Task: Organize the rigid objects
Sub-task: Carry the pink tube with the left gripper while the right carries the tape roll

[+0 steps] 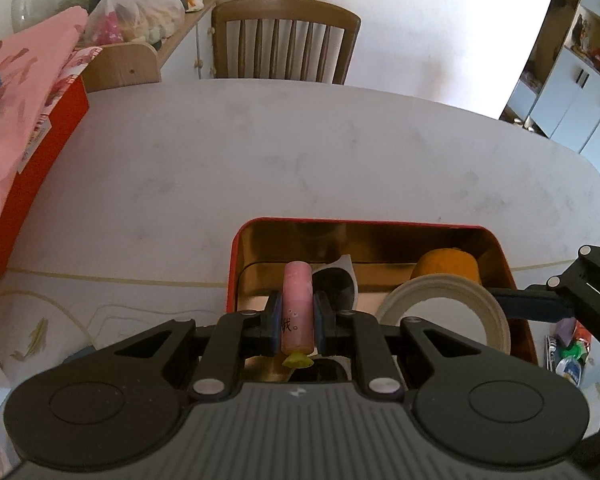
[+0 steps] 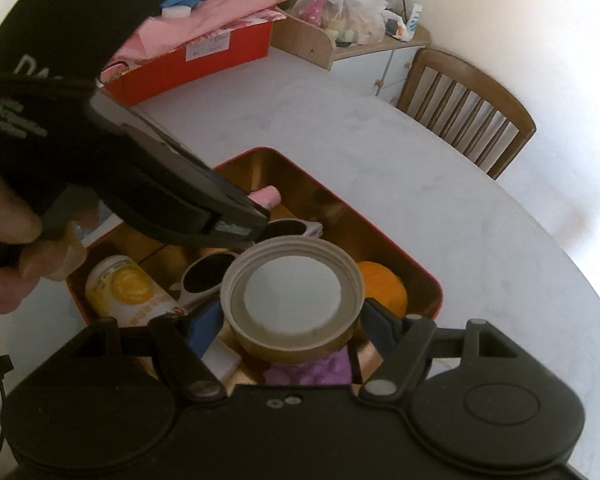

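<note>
My left gripper point(image 1: 297, 312) is shut on a pink tube point(image 1: 297, 307) with a yellow-green tip, held over the red tin box point(image 1: 233, 264). The tube also shows in the right wrist view point(image 2: 266, 197). My right gripper point(image 2: 290, 322) is shut on a round gold lid with a white inside point(image 2: 293, 292), held over the same box point(image 2: 396, 236); the lid also shows in the left wrist view point(image 1: 446, 312). Inside the box lie white sunglasses point(image 2: 208, 280), an orange round object point(image 2: 382, 286), a yellow-labelled bottle point(image 2: 126, 288) and a purple item point(image 2: 312, 372).
A larger red box point(image 2: 204, 56) under pink cloth point(image 1: 16, 92) stands at the table's left. A wooden chair point(image 1: 286, 38) stands at the far edge. A shelf with a plastic bag point(image 1: 140, 12) is behind. The white table point(image 1: 260, 152) stretches beyond the tin.
</note>
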Motion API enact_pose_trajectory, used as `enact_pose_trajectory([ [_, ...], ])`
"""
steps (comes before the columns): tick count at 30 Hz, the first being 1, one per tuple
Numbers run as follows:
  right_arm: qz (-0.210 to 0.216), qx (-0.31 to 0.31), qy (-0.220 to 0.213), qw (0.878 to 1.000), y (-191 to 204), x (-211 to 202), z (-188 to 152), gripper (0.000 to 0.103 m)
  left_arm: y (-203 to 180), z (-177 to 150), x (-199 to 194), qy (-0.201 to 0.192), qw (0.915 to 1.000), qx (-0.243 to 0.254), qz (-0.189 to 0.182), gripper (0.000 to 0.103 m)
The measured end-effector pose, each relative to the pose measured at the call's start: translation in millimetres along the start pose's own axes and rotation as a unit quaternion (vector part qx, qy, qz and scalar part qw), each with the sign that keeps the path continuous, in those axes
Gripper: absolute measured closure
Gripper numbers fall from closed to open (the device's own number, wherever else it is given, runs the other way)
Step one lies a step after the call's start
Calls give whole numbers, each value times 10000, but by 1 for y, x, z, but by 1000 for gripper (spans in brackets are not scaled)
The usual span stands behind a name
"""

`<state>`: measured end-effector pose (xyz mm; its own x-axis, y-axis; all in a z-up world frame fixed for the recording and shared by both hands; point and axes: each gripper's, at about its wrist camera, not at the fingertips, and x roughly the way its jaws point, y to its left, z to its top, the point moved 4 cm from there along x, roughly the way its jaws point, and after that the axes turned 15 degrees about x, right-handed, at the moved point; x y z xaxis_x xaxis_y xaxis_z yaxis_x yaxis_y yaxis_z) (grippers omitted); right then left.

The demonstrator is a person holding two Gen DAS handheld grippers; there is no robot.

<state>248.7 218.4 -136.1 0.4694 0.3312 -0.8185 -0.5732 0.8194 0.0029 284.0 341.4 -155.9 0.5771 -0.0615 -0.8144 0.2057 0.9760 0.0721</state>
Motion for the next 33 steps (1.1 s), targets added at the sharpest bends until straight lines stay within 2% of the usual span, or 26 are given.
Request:
enact_pose_trajectory([
  [12,-26,7,85,10000,7,4,-5,29,-3,0,7,52,9999,123,-85,87],
  [23,206,550,-2,9983,-5,-17,-1,29,2,0,7,90,9998,41,-153,87],
  [33,202,1000,-256,9945,-24,-46,-2,27,0,-1,-16,-102,9998,40,-139,87],
])
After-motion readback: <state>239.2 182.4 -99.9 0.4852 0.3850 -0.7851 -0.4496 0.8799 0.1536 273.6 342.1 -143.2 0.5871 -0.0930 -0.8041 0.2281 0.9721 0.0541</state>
